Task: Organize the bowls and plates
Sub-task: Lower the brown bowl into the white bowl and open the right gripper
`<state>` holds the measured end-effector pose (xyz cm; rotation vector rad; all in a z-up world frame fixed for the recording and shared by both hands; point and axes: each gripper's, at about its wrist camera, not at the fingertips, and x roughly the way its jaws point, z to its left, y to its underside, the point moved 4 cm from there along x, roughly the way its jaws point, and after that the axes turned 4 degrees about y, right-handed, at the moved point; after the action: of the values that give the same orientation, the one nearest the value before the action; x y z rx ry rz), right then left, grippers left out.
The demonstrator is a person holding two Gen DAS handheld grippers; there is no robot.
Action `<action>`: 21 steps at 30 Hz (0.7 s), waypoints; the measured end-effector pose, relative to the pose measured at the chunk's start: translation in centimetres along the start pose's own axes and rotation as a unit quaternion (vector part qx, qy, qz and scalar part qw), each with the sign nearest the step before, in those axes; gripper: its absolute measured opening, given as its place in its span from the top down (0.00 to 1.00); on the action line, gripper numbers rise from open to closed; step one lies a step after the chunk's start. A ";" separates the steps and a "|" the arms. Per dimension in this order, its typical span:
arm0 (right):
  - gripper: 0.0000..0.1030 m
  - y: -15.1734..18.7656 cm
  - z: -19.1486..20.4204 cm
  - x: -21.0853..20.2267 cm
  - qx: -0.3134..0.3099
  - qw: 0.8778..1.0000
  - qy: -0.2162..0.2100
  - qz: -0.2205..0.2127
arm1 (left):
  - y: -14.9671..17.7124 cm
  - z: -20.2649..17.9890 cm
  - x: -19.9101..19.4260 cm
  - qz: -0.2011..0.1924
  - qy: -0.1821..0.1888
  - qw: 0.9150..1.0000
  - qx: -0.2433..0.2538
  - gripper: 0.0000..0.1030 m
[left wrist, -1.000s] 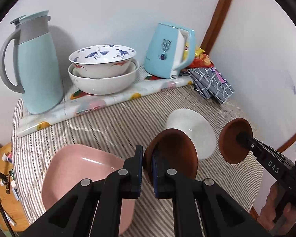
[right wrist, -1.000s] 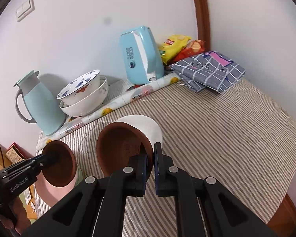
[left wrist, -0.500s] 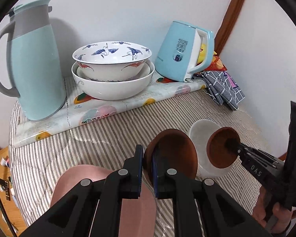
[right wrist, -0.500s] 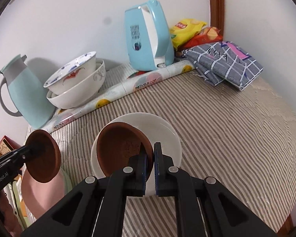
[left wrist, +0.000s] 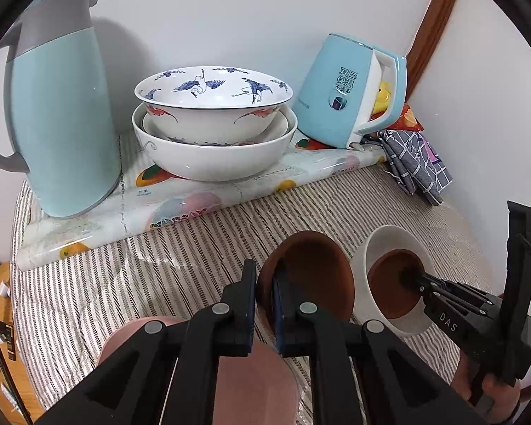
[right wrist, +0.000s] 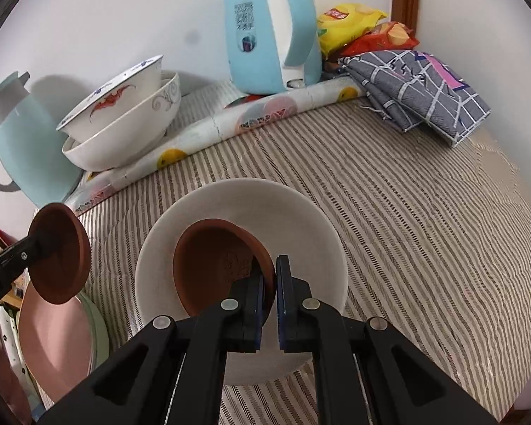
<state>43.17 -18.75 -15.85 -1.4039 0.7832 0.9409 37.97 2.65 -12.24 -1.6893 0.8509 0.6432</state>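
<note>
My left gripper [left wrist: 264, 283] is shut on the rim of a small brown saucer [left wrist: 311, 276], held tilted above the pink plate [left wrist: 251, 382]. My right gripper [right wrist: 269, 279] is shut on the rim of a second brown saucer [right wrist: 216, 269], held inside the white bowl [right wrist: 240, 198] on the striped cloth. In the left wrist view that saucer [left wrist: 394, 288] sits low in the white bowl [left wrist: 389, 239]. In the right wrist view the left gripper's saucer [right wrist: 62, 264] hangs over the pink plate [right wrist: 53, 347], which lies on a green plate [right wrist: 101, 329].
A crane-pattern bowl [left wrist: 212, 102] is nested in a bigger white bowl [left wrist: 212, 156] on a rolled floral mat [left wrist: 194, 202] at the back. A blue thermos jug [left wrist: 60, 106] stands left, a blue kettle [left wrist: 347, 92] right. A folded checked cloth [right wrist: 417, 88] and snack bags [right wrist: 354, 24] lie in the corner.
My right gripper has lowered its brown saucer into the white bowl. My left gripper has carried its saucer forward, toward the back of the table, with the pink plate sliding below.
</note>
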 end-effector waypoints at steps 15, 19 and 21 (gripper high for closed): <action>0.94 -0.1 -0.2 1.2 -0.006 1.000 0.008 0.023 | -0.1 0.3 0.4 0.002 0.004 1.000 -0.006 0.91; 0.94 -0.2 -0.2 1.5 -0.010 0.999 0.014 0.034 | 0.0 0.4 0.3 0.001 0.005 1.000 -0.008 0.91; 0.93 -0.3 -0.2 1.6 -0.012 0.999 0.015 0.038 | 0.0 0.4 0.2 0.000 0.004 1.000 -0.007 0.91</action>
<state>44.14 -18.83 -17.17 -1.4204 0.8558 0.9920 38.06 2.97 -12.48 -1.7060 0.8552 0.6444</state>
